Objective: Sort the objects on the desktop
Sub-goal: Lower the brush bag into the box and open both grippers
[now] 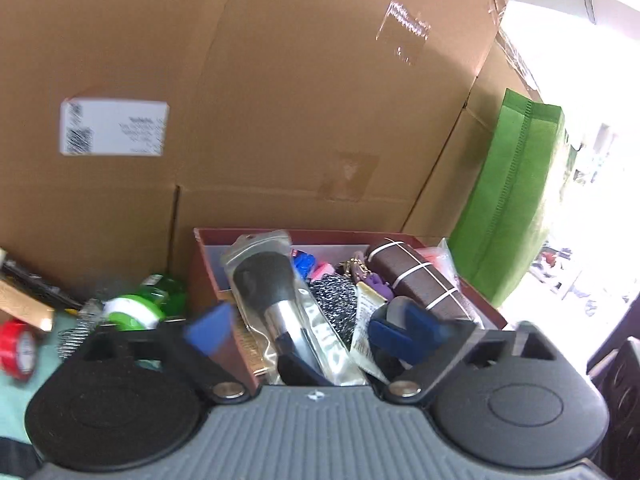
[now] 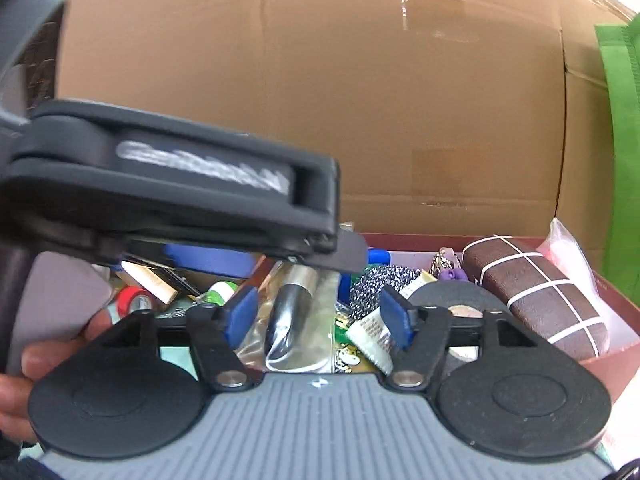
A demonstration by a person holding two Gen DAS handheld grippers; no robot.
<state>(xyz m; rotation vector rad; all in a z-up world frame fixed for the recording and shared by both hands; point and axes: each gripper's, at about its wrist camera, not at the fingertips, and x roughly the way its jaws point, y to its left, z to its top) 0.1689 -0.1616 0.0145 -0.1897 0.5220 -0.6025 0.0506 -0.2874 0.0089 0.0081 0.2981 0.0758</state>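
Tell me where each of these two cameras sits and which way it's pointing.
Left wrist: sits behind the left gripper, open, facing the red box and cardboard carton.
Right wrist: sits behind the right gripper, open, facing the same box; the person's hand shows.
Shared: bagged makeup brush, brown case.

You've got a dark red box (image 1: 208, 264) stuffed with colour. At its right edge there's a brown case (image 1: 416, 280) with a white grid of lines, and next to it a black-and-silver speckled scrubber (image 1: 336, 300). The brush (image 1: 272, 292) in the clear bag is black up top with a shiny silver handle. Outside the box's left edge you see a red tape roll (image 1: 18, 350) and a green-and-white roll (image 1: 134, 312). Plain tan cardboard (image 1: 280, 100) behind, bright green bag (image 1: 516, 200) at right. Your finger pads (image 2: 240, 314) are blue.
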